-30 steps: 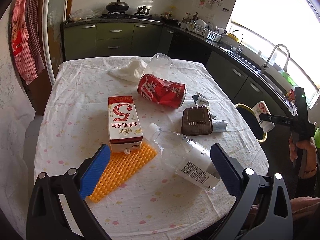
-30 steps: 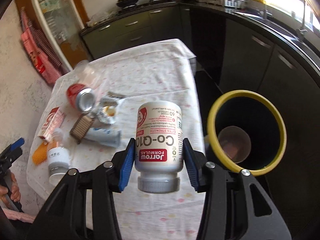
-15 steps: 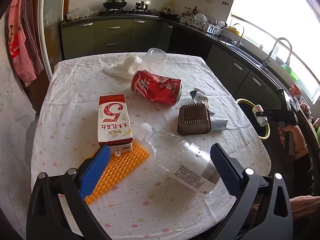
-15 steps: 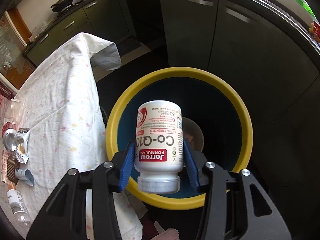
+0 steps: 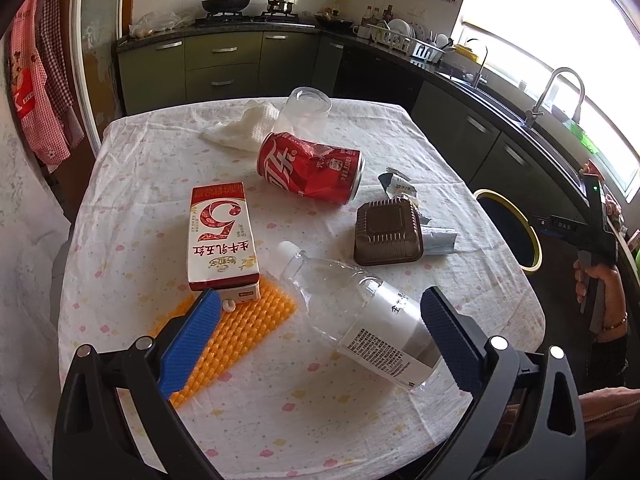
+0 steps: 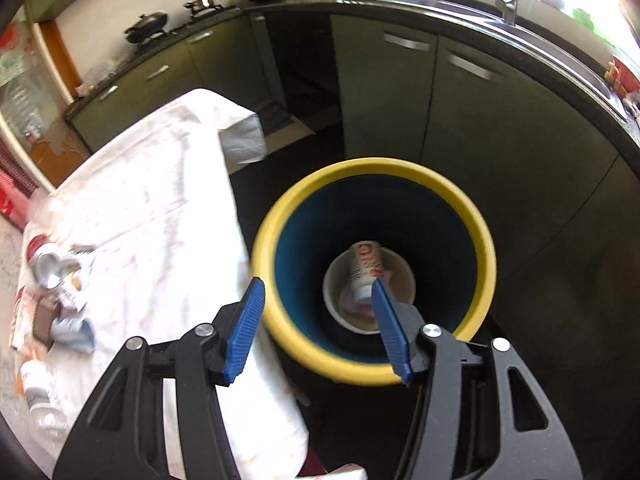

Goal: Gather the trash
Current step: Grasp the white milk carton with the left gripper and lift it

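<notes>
Gaping right claw (image 6: 318,322) above bin (image 6: 280,216); supplement bottle (image 6: 362,268) inside.

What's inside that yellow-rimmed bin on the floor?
In the bin lies a white supplement bottle, resting in a pale round bowl-like thing at the bottom. The right tongs hang open above and cover part of it; anything under the bottle is hidden.

Wok (image 5: 226,1) on stove; dish rack (image 5: 404,45); faucet (image 5: 554,94); red apron (image 5: 34,92).

Supplement bottle (image 6: 365,268) now (released) in bin (image 6: 476,236).
</notes>
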A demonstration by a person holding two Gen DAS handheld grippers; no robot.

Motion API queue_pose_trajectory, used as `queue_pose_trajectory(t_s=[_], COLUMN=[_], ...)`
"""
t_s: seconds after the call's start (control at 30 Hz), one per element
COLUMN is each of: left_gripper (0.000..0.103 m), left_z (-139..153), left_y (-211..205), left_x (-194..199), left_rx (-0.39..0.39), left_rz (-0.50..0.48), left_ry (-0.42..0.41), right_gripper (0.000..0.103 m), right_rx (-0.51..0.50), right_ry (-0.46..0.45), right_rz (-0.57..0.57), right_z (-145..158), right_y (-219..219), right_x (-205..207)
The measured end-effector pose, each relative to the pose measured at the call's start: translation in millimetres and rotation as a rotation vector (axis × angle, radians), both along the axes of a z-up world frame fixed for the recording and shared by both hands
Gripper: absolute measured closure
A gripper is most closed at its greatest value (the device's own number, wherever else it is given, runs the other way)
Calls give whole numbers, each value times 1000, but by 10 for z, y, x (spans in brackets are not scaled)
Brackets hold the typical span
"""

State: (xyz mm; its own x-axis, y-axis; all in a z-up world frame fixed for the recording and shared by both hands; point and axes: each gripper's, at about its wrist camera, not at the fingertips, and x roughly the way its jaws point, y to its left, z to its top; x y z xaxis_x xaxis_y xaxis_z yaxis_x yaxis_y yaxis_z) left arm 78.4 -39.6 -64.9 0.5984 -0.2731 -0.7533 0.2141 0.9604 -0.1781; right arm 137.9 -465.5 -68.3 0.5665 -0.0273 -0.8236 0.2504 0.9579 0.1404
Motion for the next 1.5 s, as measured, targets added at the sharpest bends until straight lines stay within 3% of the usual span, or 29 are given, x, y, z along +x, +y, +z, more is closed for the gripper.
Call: queue_pose_trajectory(t_s=[0.33,0.7,1.0,1.3,1.5], left_gripper=[5,6,20,28,45], left_z=[-76,-328,-499,-611,-665], left_y=[245,411,502,455,451], left_x=[81,726,1066,1230,1252], left_rx=[60,110,81,115,99], left_rz=[74,160,178,164,162], left_ry=[27,129,246,291,306], right_gripper=[46,46,45,45,45], right_rx=[24,65,85,102,102], right_ry=[-96,-80,-62,-43,-47], right_rz=[56,117,131,133,130], right_z=[224,125,35,-50,-48], right_y=[393,609,619,607,602], right_x=[-289,-213,-147,-124,-133])
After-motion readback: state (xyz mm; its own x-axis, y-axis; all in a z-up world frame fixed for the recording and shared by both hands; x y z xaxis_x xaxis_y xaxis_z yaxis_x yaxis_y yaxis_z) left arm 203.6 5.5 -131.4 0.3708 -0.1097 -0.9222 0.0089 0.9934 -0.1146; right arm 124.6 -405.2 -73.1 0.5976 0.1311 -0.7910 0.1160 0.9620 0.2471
